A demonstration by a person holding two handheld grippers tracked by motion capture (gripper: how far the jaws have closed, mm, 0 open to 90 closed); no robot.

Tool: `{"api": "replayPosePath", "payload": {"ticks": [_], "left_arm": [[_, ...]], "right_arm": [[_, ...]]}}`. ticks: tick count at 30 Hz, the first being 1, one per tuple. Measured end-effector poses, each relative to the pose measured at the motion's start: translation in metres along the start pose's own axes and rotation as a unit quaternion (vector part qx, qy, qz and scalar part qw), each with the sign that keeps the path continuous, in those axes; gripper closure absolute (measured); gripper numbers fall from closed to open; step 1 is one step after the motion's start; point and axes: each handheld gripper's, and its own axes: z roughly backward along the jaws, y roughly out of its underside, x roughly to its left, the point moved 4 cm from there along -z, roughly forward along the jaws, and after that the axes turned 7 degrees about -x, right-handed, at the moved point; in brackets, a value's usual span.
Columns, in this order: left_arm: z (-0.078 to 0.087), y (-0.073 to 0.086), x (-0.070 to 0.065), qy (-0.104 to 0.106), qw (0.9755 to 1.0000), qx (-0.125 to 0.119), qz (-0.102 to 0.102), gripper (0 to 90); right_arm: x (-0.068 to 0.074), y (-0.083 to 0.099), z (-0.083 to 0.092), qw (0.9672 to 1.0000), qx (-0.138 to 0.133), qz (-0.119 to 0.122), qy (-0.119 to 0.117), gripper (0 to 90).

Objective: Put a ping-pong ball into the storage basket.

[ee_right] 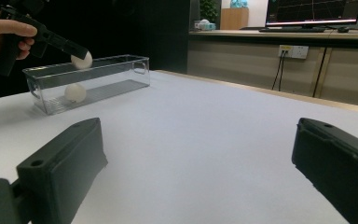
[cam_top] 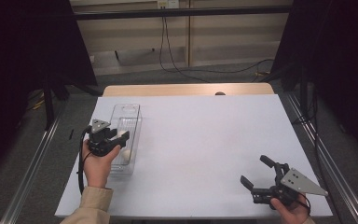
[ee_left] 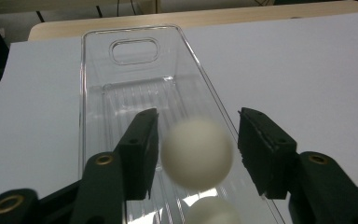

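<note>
Two white balls, one [ee_left: 196,152] between my L gripper [ee_left: 198,140] jaws, apart, untouched, over clear bin [ee_left: 93,70], other [ee_right: 75,92] inside, R gripper [cam_top: 257,172] jaws apart above desk [cam_top: 205,135].

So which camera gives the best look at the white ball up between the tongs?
The left gripper view: the upper ball sits large between the open left tongs, above the clear bin. The right gripper view shows it small, at the bin's rim. In the high view I cannot pick it out.
</note>
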Motion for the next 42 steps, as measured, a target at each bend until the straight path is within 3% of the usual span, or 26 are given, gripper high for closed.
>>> {"api": "replayPosePath", "payload": {"ticks": [12,29,42], "left_arm": [[0.008,0.004,-0.001,0.006,0.9997,-0.022,0.009,27.4],[0.023,0.014,-0.006,0.017,0.9976,-0.066,0.012,14.5],[0.029,0.022,-0.015,0.043,0.9954,-0.085,0.013,8.7]], "right_arm": [[0.001,0.0,-0.001,1.0,0.001,0.001,0.0,1.8],[0.0,0.0,0.0,1.0,0.0,0.001,0.001,1.8],[0.001,0.0,-0.001,1.0,0.001,0.001,0.0,1.9]]}}
